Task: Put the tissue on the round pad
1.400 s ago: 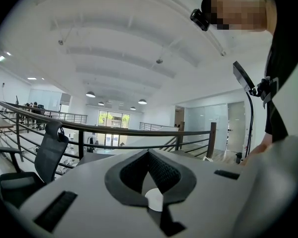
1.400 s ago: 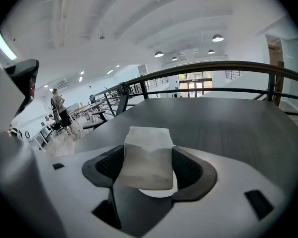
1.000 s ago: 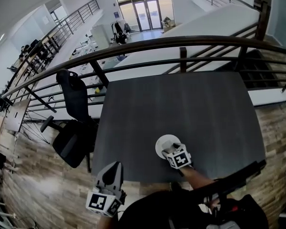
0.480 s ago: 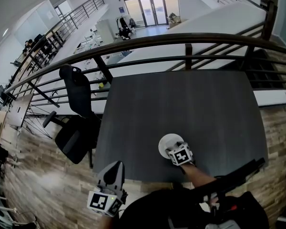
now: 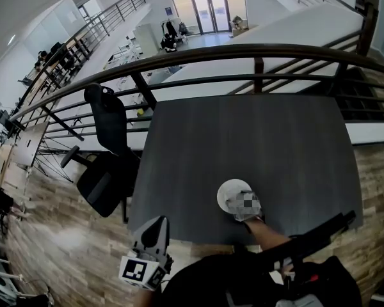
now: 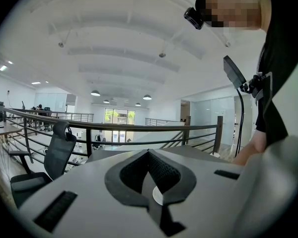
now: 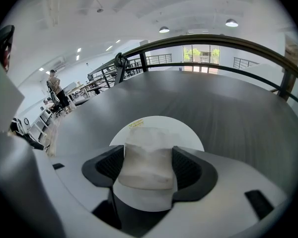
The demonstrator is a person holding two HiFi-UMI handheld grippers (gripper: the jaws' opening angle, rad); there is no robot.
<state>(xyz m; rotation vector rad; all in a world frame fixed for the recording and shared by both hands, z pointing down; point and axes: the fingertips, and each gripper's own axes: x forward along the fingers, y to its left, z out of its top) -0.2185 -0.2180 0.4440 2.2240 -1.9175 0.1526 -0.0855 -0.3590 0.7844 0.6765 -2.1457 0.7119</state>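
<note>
The white round pad (image 5: 230, 190) lies on the dark table (image 5: 243, 133) near its front edge. In the right gripper view a white tissue pack (image 7: 146, 165) sits between the two dark pads of my right gripper (image 7: 148, 167), touching both, directly over the round pad (image 7: 159, 128). In the head view my right gripper (image 5: 242, 203) covers the pad's near rim, so the tissue is hidden there. My left gripper (image 5: 155, 228) hangs off the table's front left corner with its jaws closed together and nothing held; its own view shows the tips (image 6: 149, 153) meeting.
A dark railing (image 5: 256, 56) runs along the table's far edge. A black office chair (image 5: 105, 152) stands left of the table on the wooden floor. The rest of the tabletop is bare.
The right gripper stays over the round pad with the tissue between its jaws. The head view has shifted slightly. The left gripper has hardly moved.
</note>
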